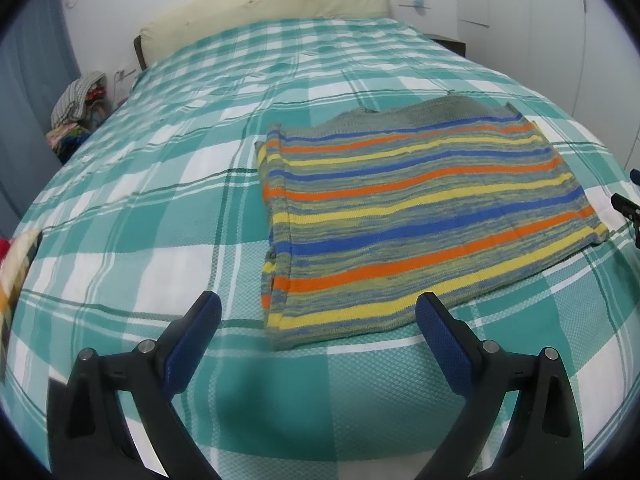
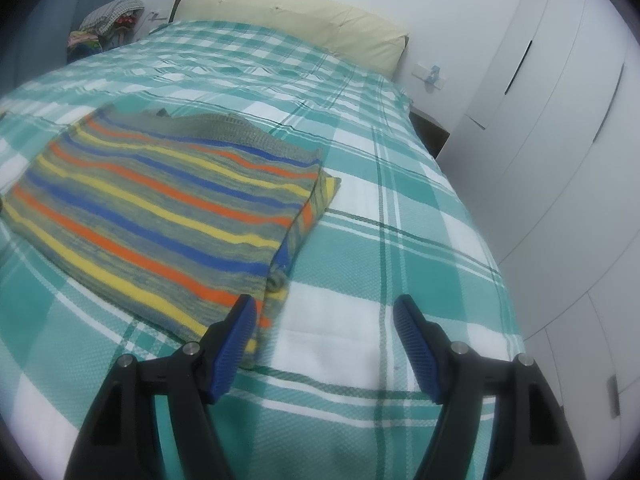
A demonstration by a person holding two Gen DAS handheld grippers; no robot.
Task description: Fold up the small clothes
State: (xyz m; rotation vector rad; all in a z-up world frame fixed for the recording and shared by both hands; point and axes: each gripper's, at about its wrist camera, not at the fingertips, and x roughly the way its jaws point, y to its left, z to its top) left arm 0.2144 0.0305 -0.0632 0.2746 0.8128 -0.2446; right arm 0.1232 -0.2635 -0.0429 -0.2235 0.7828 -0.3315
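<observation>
A striped knit garment (image 1: 424,216) in orange, yellow, blue and grey lies folded flat into a rectangle on the green and white checked bed cover (image 1: 140,208). My left gripper (image 1: 318,308) hovers open just short of its near left corner, nothing between the blue pads. In the right wrist view the same garment (image 2: 160,216) lies to the left, and my right gripper (image 2: 324,312) stands open over the cover beside its near right corner. The left pad of the right gripper overlaps the garment's edge in the picture; contact cannot be told. The right gripper's tip shows at the left wrist view's right edge (image 1: 628,208).
A cream pillow (image 1: 272,4) lies along the head of the bed. A pile of clothes (image 1: 78,112) sits beside the bed at the far left. White wardrobe doors (image 2: 560,140) line the right side. A patterned cloth (image 1: 16,268) shows at the left edge.
</observation>
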